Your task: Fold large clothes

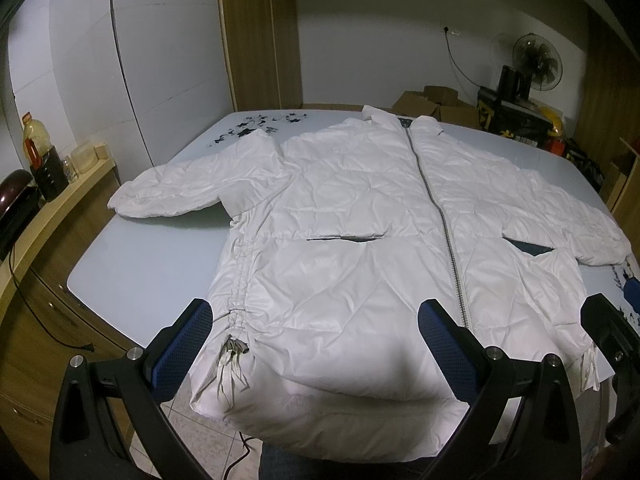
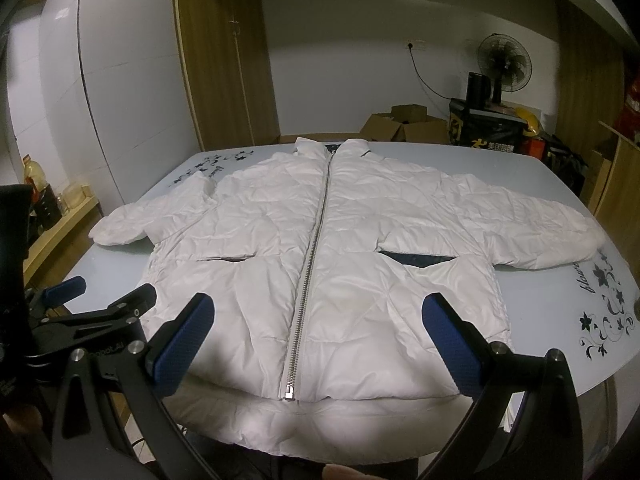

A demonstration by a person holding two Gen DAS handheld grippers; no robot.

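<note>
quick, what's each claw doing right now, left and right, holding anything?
Left claw: open, holding nothing, hovering over the near hem of the white jacket.
Right claw: open, holding nothing, above the hem by the zipper.

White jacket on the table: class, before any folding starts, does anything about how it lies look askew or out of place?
Mostly tidy: the white jacket lies flat, zipped, sleeves spread. Two oddities: its hem droops over the near edge of the table, and the right pocket gapes, showing dark lining.

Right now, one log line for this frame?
stage: pre-fold | white jacket: flat on table, zipped, sleeves out | left gripper: open, empty | right gripper: open, empty
</note>
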